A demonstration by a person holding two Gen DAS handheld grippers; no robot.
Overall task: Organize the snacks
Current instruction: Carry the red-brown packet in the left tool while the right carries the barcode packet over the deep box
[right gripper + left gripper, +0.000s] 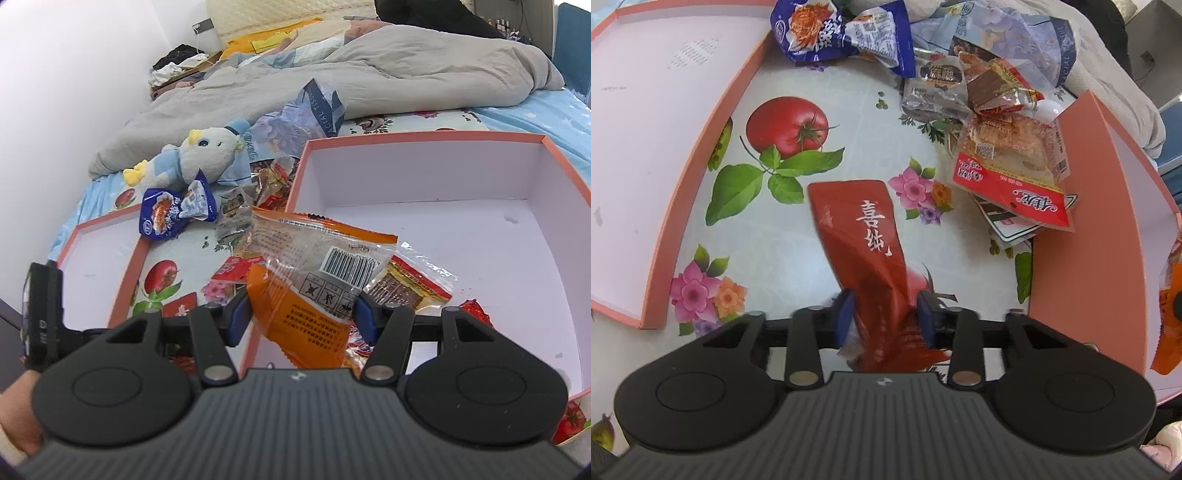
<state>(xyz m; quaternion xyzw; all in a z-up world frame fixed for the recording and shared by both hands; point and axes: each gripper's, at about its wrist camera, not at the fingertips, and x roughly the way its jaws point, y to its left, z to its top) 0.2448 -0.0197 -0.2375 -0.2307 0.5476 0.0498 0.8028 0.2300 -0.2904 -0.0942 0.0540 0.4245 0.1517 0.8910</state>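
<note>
Inside pink box [424,221], red-edged snack packet [410,286], small red wrapper [476,312]

White characters 喜统 on the red packet [862,236]; "FACIAL TISSUE" on the tissue pack [317,110]

Left gripper [886,314], black plastic with ribbed housing and two blue-padded fingers [845,315], fills the lower half of its own wrist view; jaws narrowed, pads pressing both sides of a crumpled dark red foil packet [864,236] at lower centre. Right gripper [301,317], same build, occupies the lower half of its view; blue pads [239,314] clamp an orange and clear plastic packet [314,277] at mid-frame, jaws moderately wide. A bare hand [18,413] grips the housing at the lower left edge
</note>
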